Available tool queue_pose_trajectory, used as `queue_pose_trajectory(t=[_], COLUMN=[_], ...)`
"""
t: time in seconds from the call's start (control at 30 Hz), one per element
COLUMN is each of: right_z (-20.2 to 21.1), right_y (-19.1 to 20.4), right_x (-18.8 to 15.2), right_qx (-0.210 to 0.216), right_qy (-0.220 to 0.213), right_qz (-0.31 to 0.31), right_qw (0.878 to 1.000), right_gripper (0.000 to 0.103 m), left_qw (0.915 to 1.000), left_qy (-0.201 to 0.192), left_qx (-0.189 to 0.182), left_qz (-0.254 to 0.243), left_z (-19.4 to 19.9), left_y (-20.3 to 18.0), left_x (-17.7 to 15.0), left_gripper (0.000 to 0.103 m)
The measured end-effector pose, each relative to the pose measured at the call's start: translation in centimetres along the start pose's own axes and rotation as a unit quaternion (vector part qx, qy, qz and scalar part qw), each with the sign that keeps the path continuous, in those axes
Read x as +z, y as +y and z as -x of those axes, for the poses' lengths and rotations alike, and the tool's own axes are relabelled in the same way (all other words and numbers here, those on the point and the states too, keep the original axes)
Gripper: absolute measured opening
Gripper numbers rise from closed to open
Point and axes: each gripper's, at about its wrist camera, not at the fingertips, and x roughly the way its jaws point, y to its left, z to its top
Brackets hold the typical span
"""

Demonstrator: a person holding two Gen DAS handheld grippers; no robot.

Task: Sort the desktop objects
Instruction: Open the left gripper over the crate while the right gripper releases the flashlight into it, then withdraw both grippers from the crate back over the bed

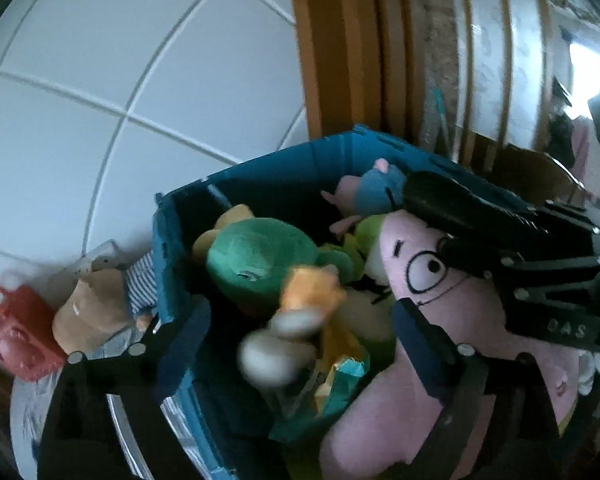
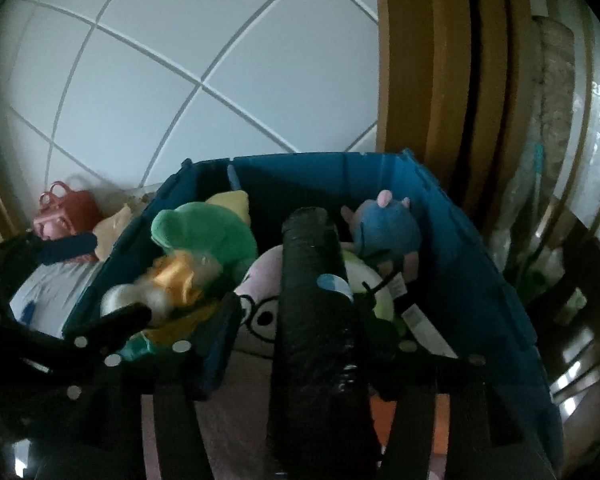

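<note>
White tiled floor [image 1: 140, 80] fills the upper left of both views; a brown wooden door frame [image 1: 340, 40] runs down the upper middle of the left wrist view and the upper right of the right wrist view.

We note a blue bin [image 1: 284, 164] in the centre of both frames, packed with soft toys. Inside it: a green plush [image 1: 256, 260] at centre left, a small blue mouse plush [image 1: 376, 184] against the far wall, and a large pink plush with drawn glasses [image 1: 424, 268] at centre right. A blurred orange and white toy [image 1: 300, 312] lies on top of the pile, lower centre.

Outside the bin, at the lower left of the left wrist view, sit a red toy basket [image 1: 16, 332], a tan plush [image 1: 88, 308] and a striped blue and white cloth [image 1: 140, 280] touching the bin's wall.

Left tool [image 1: 296, 340]: fingers spread wide, one finger over the bin's left wall, the other resting on the pink plush. It holds nothing that we can see.

Right tool [image 2: 260, 280]: fingers apart, with the pink plush's face between them in the lower centre of the right wrist view. Whether they press on it we cannot tell.
</note>
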Motion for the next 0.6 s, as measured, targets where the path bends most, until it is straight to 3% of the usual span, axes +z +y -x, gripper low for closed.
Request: queue_pose_trajectory(t=[0.07,0.17,0.33,0.43,0.6], right_z=[0.4,1.5,4.8,8.1,13.6], right_y=[0.2,0.3,1.5,4.3,11.7], right_x=[-0.1,-0.2,-0.5,-1.5,-5.5], right_qx=[0.0,-0.025,-0.049,-0.039,-0.019], right_qy=[-0.008,-0.021,-0.058,-0.09,-0.135], right_qz=[0.002,0.0,-0.008,-0.001,0.009], right_qw=[1.0,0.999,0.997,0.995,0.991], right_gripper=[0.088,0.103,0.103,0.103,0.103], left_qw=[0.9999,0.9993,0.9973,0.9955,0.9896], left_qy=[-0.006,-0.015,-0.03,-0.038,-0.03], left_qx=[0.008,0.021,0.042,0.055,0.092], left_qz=[0.01,0.026,0.052,0.067,0.107], left_z=[1.2,3.1,6.2,8.0,13.5], left_y=[0.8,2.0,4.1,5.3,10.3], left_x=[-0.7,-1.8,-3.6,-4.7,-11.8], left_gripper=[0.1,0.103,0.103,0.103,0.103])
